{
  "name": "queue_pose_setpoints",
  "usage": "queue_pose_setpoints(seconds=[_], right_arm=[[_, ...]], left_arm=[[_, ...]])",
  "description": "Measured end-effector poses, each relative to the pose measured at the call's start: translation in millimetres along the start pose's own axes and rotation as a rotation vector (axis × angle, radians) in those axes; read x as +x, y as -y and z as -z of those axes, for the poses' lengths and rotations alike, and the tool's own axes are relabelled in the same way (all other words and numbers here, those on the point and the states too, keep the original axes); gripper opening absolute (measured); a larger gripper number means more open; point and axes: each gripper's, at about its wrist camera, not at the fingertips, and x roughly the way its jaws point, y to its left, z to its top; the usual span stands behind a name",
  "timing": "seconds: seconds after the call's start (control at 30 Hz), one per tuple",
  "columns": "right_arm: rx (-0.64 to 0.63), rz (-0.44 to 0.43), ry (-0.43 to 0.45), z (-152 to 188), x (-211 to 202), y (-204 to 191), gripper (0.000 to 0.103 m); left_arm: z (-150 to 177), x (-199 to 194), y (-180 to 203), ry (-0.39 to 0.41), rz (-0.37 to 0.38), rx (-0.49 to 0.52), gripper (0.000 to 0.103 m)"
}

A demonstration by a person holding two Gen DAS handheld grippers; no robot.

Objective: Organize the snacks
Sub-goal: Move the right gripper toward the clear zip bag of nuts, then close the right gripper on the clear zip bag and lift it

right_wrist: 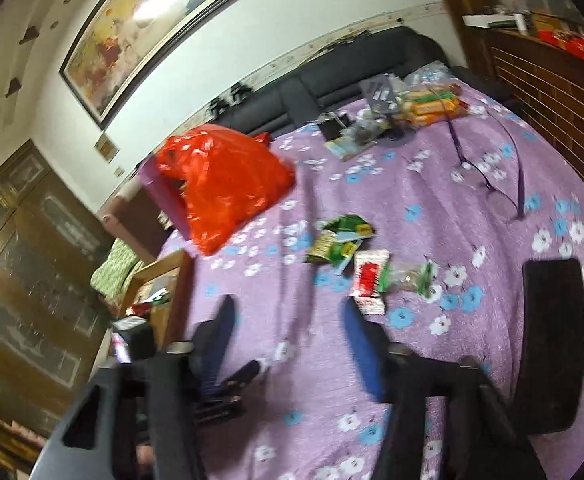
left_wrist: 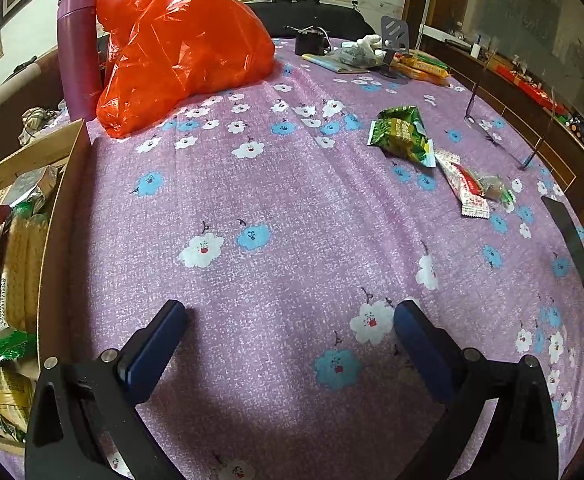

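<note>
Left wrist view: my left claw (left_wrist: 287,320) gapes empty; right claw (right_wrist: 287,312) parted, holding nothing. I count one green packet (left_wrist: 402,136), one red-white sachet (left_wrist: 468,188); writing unreadable.

A table spread with a purple cloth (left_wrist: 292,208) printed in white and blue flowers carries everything. A full red plastic bag (left_wrist: 179,52) sits at its far left, a purple flask (left_wrist: 76,48) just behind it. Right of centre lie green snack packets (left_wrist: 402,136), with a red-and-white wrapper (left_wrist: 466,188) just beside them. A black phone (left_wrist: 572,248) rests near the right edge. Eyeglasses (left_wrist: 488,128) lie beyond.
</note>
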Motion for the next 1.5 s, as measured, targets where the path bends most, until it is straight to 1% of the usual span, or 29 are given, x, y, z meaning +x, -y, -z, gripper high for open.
queue_pose_setpoints(seconds=[0.03,0.07,0.1,0.13,0.2,0.23,0.27,0.3,0.33,0.37,0.4,0.43,0.47,0.5,0.6,0.67,0.7,0.73,0.77,0.83,1.07,1.1,1.13,1.17,1.27,1.3,1.37,1.43,1.5], right_arm=[[-0.016,0.008,0.013,-6.9,-9.3,-6.3,0.046],[-0.048,0.02,0.032,-17.4,-18.4,-16.5,0.04],[-0.086,0.044,0.058,-29.5,-29.3,-27.6,0.038],[-0.108,0.055,0.08,-37.6,-40.8,-32.8,0.038],[-0.145,0.067,0.149,-65.2,-67.7,-51.8,0.038],[-0.165,0.09,0.181,-74.1,-76.5,-56.0,0.038],[-0.192,0.133,0.203,-83.4,-81.3,-59.4,0.038],[-0.203,0.138,0.18,-87.6,-76.7,-57.3,0.038],[-0.188,0.122,0.131,-86.9,-63.3,-49.7,0.038],[-0.164,0.138,0.098,-81.3,-48.2,-40.5,0.038],[-0.157,0.182,0.024,-67.8,-19.8,-27.5,0.038],[-0.16,0.19,-0.027,-56.8,-0.7,-18.2,0.035],[-0.147,0.193,-0.073,-45.4,19.6,-5.6,0.025],[-0.107,0.2,-0.12,-35.8,41.6,11.5,0.023],[-0.033,0.186,-0.173,-32.7,78.7,47.6,0.022],[-0.008,0.203,-0.196,-33.1,98.2,68.0,0.022],[0.007,0.194,-0.206,-29.5,104.0,74.4,0.022],[0.028,0.158,-0.221,-27.7,111.2,83.8,0.022],[0.039,0.144,-0.225,-25.9,114.4,91.0,0.022],[0.064,0.15,-0.221,-25.5,122.6,103.5,0.022],[0.108,0.114,-0.233,-19.4,135.8,122.8,0.023],[0.118,0.096,-0.239,-16.8,134.9,123.3,0.024],[0.118,0.056,-0.254,-12.8,132.2,121.9,0.024],[0.108,0.028,-0.263,-9.5,129.8,119.0,0.024],[0.053,-0.018,-0.278,0.9,121.8,105.3,0.025],[0.033,-0.019,-0.279,2.6,120.6,101.5,0.029],[-0.017,0.024,-0.274,5.5,122.1,93.3,0.036],[-0.061,0.048,-0.28,7.7,126.9,87.1,0.037],[-0.116,0.094,-0.286,10.6,132.1,79.9,0.038]], left_arm=[[0.2,-0.8,-0.6,0.003,0.002,-0.002,0.103],[-0.2,-1.1,-0.8,0.003,0.004,-0.004,0.103],[0.0,-1.9,-1.0,0.006,0.009,-0.004,0.103],[-0.1,-2.8,-1.2,0.01,0.013,-0.004,0.103],[-0.2,-4.0,-1.5,0.015,0.019,-0.006,0.103],[-0.3,-4.3,-1.5,0.016,0.023,-0.006,0.103],[-0.3,-4.7,-1.4,0.017,0.025,-0.005,0.103],[0.0,-5.4,-1.0,0.02,0.026,-0.003,0.103],[0.3,-6.0,-0.8,0.023,0.026,-0.002,0.103],[0.6,-6.8,-0.9,0.027,0.029,-0.001,0.103],[1.0,-7.8,-0.6,0.031,0.034,0.0,0.103],[1.3,-8.7,-0.4,0.033,0.038,0.002,0.103],[1.2,-8.8,-0.3,0.034,0.039,0.003,0.103],[1.1,-8.7,0.0,0.034,0.041,0.004,0.103],[0.5,-7.9,1.5,0.032,0.044,0.01,0.103],[0.2,-8.4,1.8,0.036,0.046,0.011,0.103],[0.1,-8.0,1.8,0.036,0.047,0.011,0.103],[-0.2,-7.6,1.9,0.035,0.048,0.01,0.103],[-0.6,-6.9,1.4,0.033,0.049,0.009,0.103],[-1.0,-6.2,1.2,0.032,0.051,0.007,0.103],[-0.9,-5.1,1.6,0.027,0.055,0.013,0.103],[-0.8,-4.7,1.9,0.025,0.056,0.014,0.103],[-0.6,-4.4,2.1,0.023,0.058,0.015,0.103],[-0.4,-4.1,2.4,0.022,0.059,0.015,0.103],[-0.4,-3.2,2.4,0.019,0.06,0.011,0.103],[-0.4,-2.9,2.2,0.018,0.061,0.009,0.103],[-0.3,-2.6,1.6,0.017,0.061,0.005,0.103],[-0.5,-2.5,0.9,0.017,0.063,0.001,0.103],[-0.6,-2.4,0.5,0.016,0.065,-0.002,0.103]])
